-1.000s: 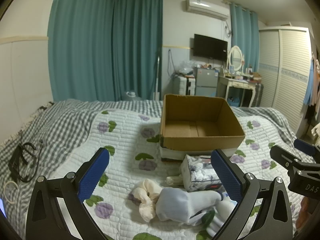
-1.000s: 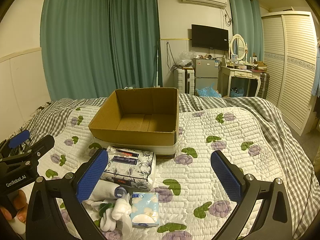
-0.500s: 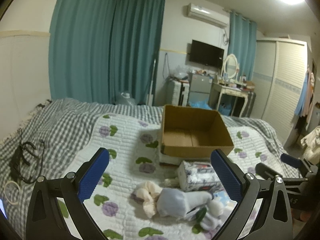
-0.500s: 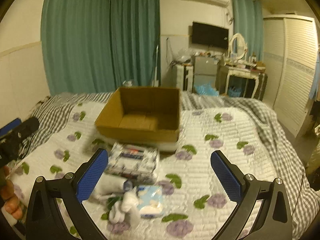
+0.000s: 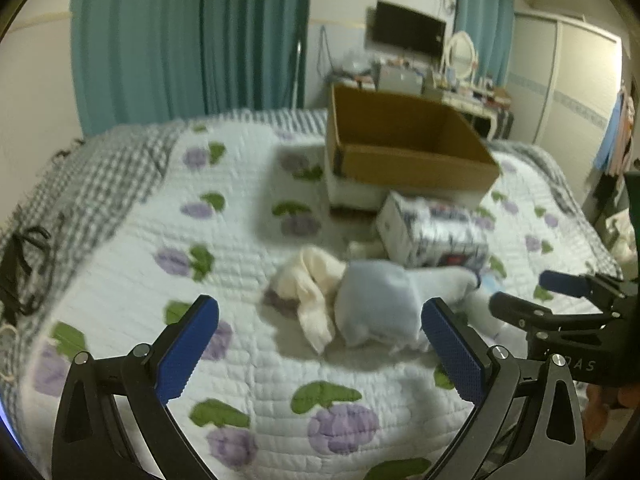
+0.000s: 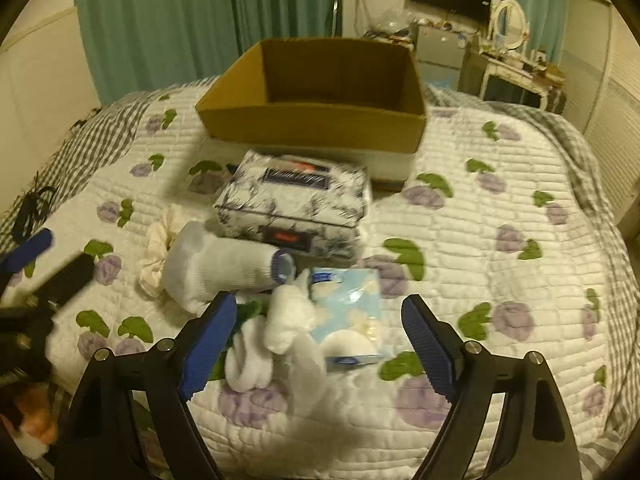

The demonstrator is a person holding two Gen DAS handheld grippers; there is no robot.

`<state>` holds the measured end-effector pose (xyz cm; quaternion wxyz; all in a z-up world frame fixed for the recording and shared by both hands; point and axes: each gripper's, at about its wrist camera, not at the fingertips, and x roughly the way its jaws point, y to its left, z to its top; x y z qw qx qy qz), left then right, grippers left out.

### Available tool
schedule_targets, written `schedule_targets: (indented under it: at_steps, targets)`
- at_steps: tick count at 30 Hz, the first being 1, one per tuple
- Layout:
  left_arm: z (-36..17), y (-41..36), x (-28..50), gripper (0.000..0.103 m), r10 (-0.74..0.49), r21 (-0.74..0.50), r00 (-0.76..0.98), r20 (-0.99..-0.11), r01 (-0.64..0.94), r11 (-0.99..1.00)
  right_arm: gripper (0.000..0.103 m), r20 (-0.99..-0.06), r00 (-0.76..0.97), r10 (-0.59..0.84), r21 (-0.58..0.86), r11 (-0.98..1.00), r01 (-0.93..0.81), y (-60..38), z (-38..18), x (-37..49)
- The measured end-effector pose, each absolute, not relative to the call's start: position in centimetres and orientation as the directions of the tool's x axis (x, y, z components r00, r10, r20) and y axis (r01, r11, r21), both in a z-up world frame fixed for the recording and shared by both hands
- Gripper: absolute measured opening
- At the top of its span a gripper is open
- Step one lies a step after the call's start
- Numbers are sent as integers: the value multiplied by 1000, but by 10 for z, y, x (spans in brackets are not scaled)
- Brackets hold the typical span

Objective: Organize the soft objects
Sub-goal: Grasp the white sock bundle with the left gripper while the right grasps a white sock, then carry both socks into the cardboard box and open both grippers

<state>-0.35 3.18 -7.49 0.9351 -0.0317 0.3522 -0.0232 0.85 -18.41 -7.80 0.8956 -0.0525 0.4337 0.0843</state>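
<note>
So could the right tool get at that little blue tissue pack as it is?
Probably yes. The right tool is open just short of the pack, which lies on the quilt. A white sock overlaps its left edge, so it might get pinched too.

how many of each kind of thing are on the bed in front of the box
tissue packs: 2 (floral pack, small blue pack)
socks: 3 (light blue sock, cream sock, white sock)
total: 5

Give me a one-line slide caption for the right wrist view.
Open right gripper hovers over white socks and a blue tissue pack, with a patterned tissue box and empty cardboard box beyond.
</note>
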Motion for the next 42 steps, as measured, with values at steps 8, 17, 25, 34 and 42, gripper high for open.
schedule_targets:
  at_steps: [8, 17, 25, 34, 42]
  targets:
    - [-91, 17, 7, 102, -59, -26, 718, -694, 57, 998, 27, -856, 495, 149, 24, 968, -251, -171, -108, 29]
    - [-99, -12, 35, 101, -95, -21, 673, -733, 118, 993, 26, -770, 611, 186, 42, 970, -241, -184, -74, 16]
    - [-134, -23, 67, 91, -111, -31, 605, -789, 140, 990, 26, -772, 597, 218, 94, 968, -232, -196, -77, 21]
    - [-125, -22, 50, 65, -133, -10, 631, -764, 196, 981, 26, -770, 599, 219, 96, 968, -231, -196, -78, 20]
    - [-78, -12, 21, 63, -165, -51, 690, -704, 182, 982, 26, -746, 629, 219, 91, 969, -230, -200, -64, 11]
